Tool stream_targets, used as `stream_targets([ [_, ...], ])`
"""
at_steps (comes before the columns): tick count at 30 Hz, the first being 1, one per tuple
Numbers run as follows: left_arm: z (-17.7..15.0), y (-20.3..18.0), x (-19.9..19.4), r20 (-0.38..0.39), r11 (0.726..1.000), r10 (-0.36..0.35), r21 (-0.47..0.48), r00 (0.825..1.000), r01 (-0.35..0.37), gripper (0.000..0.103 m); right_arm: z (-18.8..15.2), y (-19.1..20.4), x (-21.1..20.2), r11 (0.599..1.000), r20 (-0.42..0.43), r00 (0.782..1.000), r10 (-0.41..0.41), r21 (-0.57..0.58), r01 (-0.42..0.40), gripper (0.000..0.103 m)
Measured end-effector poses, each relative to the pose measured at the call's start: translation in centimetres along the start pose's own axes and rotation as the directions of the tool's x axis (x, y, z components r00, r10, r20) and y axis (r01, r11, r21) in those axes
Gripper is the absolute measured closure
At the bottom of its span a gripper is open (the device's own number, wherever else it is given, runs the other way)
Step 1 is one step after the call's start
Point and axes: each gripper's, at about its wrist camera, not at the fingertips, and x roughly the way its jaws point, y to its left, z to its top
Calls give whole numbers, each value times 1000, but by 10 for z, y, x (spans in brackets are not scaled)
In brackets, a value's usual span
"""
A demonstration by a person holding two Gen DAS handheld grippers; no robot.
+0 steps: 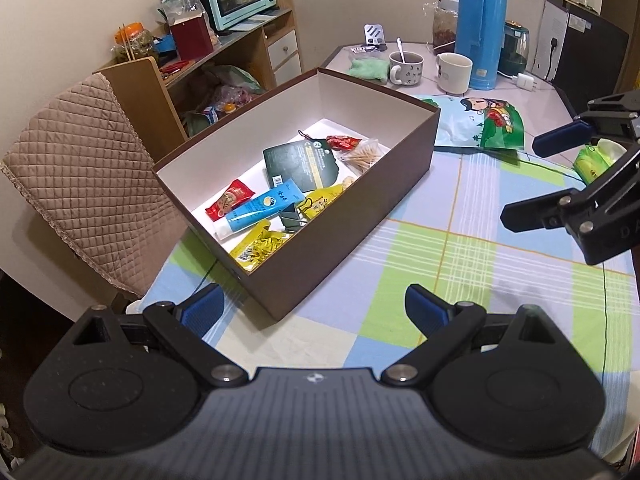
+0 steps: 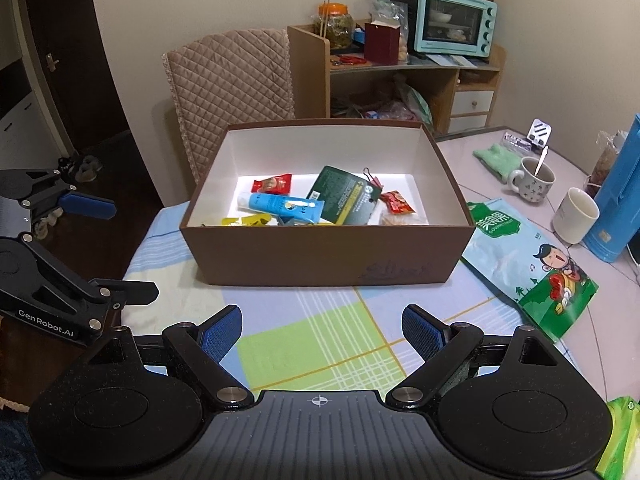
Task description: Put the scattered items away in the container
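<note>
Only our left wrist view shows a small green packet (image 1: 596,160) behind our right gripper (image 1: 520,178); only the right view shows writing on the brown box (image 2: 320,256). We count one box, one big snack bag (image 2: 532,268) lying just right of it on the checked cloth (image 2: 320,344), and two mugs (image 2: 534,180) (image 2: 576,214). Our left gripper (image 1: 314,310) and right gripper both hover low before the box, fingers spread wide (holding nothing).

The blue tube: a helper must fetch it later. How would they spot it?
Find the brown box on the checked tablecloth. Inside, the blue tube lies flat beside a dark green packet. It alone is bright blue with a white cap.
</note>
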Motion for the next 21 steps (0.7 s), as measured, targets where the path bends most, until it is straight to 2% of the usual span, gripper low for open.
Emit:
stream_targets([
  [12, 6, -2, 30, -36, 1000, 3, -2, 999, -3, 7, 5, -18, 25, 1000, -46, 999, 21, 22, -20, 13],
  [21, 9, -2, 50, -52, 1000, 10, -2, 999, -10, 7, 5, -26, 42, 998, -69, 998, 10, 58, -6, 13],
])
